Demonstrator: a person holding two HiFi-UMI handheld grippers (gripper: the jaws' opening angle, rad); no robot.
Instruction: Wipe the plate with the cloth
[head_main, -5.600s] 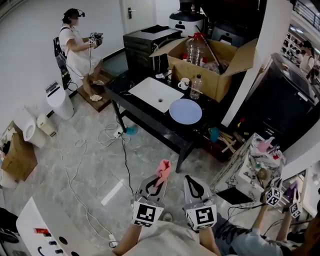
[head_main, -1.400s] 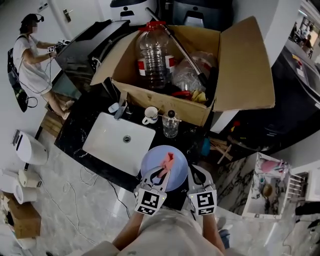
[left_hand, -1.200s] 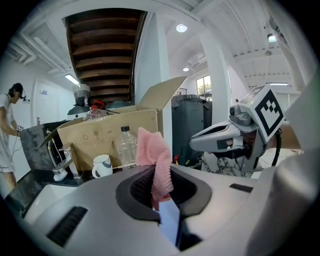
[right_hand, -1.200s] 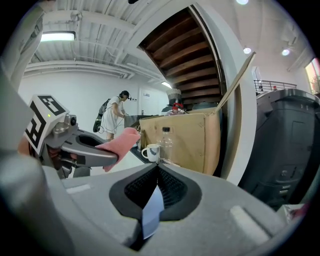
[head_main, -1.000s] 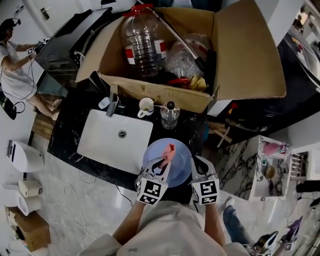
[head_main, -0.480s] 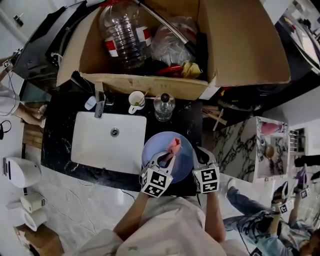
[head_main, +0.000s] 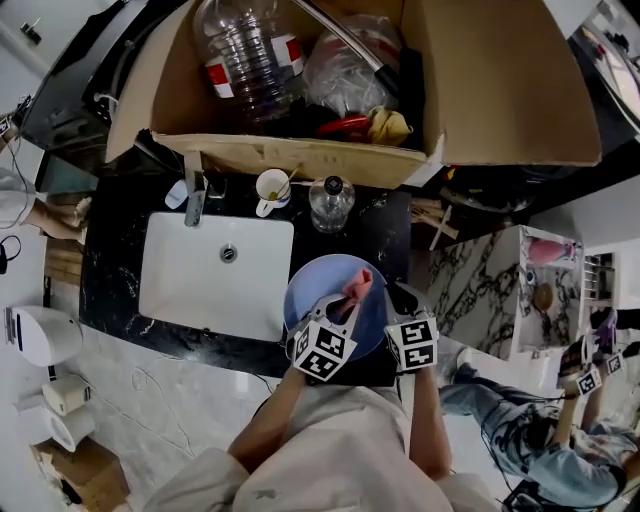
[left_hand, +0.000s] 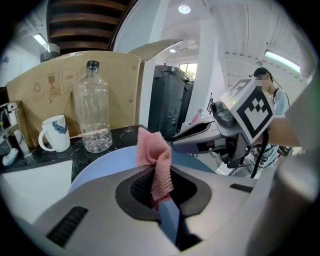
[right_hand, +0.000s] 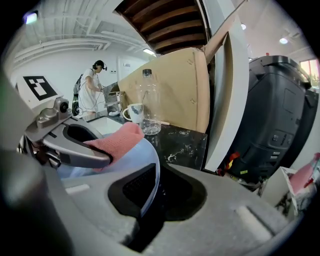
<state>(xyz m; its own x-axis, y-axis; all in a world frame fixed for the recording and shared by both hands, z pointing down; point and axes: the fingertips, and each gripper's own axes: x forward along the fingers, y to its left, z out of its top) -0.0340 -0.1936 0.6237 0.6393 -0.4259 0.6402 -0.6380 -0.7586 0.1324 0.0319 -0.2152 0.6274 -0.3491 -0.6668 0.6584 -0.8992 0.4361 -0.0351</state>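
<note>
Two hand-held grippers are working over one blue plate (head_main: 312, 292), which is lying on the dark surface (head_main: 388, 228) just beside the white sink (head_main: 200, 272), near the surface's front edge. Item one: the left hand-held gripper (head_main: 347, 298) is clamping a pink cloth (left_hand: 156, 161) between closed jaws, the cloth's free end standing up over the plate. Item two: the right hand-held gripper (head_main: 394, 297) is pinching the plate's right rim. Also present: a clear bottle (head_main: 330, 203) and a white mug (head_main: 271, 187), standing near each other behind the plate, in front of a cardboard box (head_main: 300, 158). Risks, as I am judging them: wiping pressure could be working the rim out of the right pinch, letting the plate slide toward the front edge or tip. A dragging stroke could be pulling the cloth out of the left jaws. A long forward sweep could be knocking the bottle. View notes: the head view alone is giving me the plate's place against the sink and the edge. The right gripper view alone is showing the rim running between its jaws. The left gripper view alone is showing the cloth going down into the bite. Whether the cloth is touching the plate, I cannot tell.
</note>
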